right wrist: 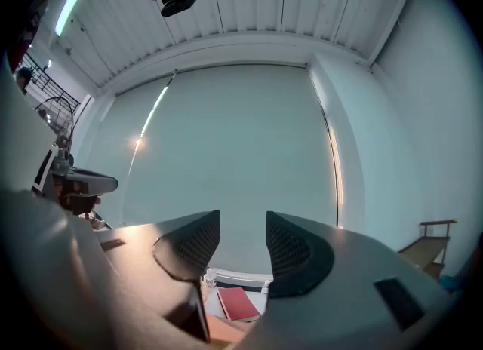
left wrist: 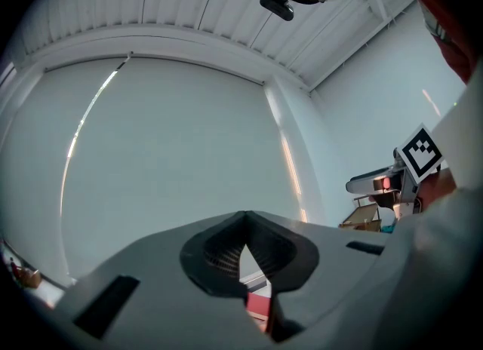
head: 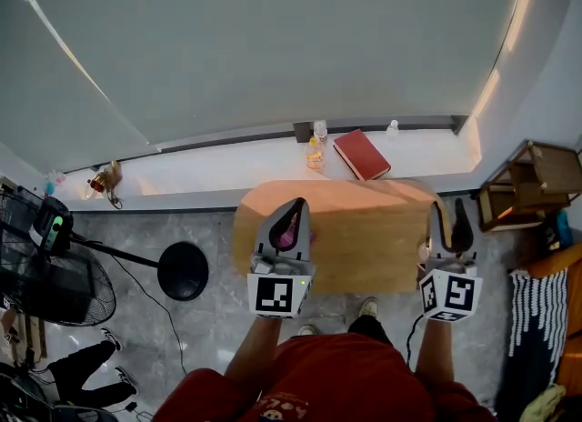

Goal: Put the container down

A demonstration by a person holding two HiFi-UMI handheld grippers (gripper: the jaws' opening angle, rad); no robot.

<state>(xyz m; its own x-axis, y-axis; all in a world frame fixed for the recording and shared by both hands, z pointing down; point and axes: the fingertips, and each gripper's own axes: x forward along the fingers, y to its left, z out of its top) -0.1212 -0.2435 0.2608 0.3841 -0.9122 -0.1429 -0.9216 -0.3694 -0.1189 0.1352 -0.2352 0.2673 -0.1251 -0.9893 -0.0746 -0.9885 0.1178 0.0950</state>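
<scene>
The left gripper (head: pixel 296 207) is closed on nothing, the right gripper (head: pixel 450 209) open and empty. What may be the container (head: pixel 289 227), pink and mostly hidden, sits on the bench (head: pixel 364 238) under the left gripper; it looks small, light, probably plastic, best pinched across its sides

A red book (head: pixel 362 154) is seen on the window ledge (head: pixel 209 164) at upper centre, just beside a small yellow bottle (head: pixel 315 154). A round wooden worktop (head: pixel 373 238) is set below. A black fan (head: pixel 45 288) is placed at lower left, and a wooden stool (head: pixel 527 184) at right.
</scene>
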